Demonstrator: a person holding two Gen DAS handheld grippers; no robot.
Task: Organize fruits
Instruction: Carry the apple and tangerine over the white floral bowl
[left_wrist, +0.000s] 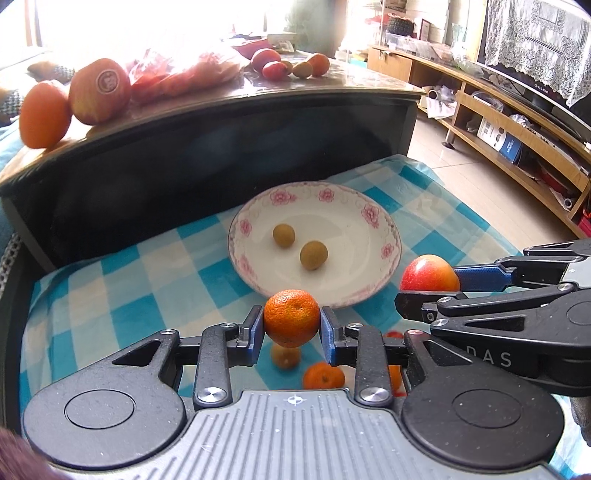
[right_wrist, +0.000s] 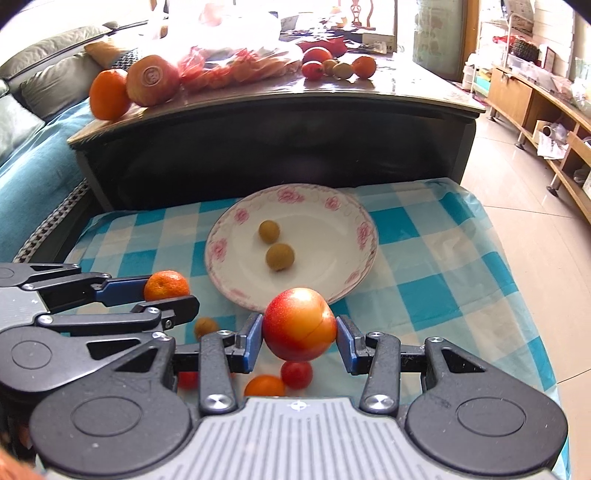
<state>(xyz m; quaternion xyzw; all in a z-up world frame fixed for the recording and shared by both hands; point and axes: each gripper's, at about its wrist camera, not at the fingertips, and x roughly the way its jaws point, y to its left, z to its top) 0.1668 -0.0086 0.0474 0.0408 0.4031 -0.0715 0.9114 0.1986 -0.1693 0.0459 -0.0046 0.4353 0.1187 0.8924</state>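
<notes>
2 grippers clamp mandarin, nectarine

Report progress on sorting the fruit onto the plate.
Done: two small green-brown fruits lie on the floral plate. In hand: the left gripper is shut on a mandarin, the right gripper on a red-yellow apple, both short of the plate's near rim. Left: several loose small fruits on the checked cloth beneath the grippers.
</notes>
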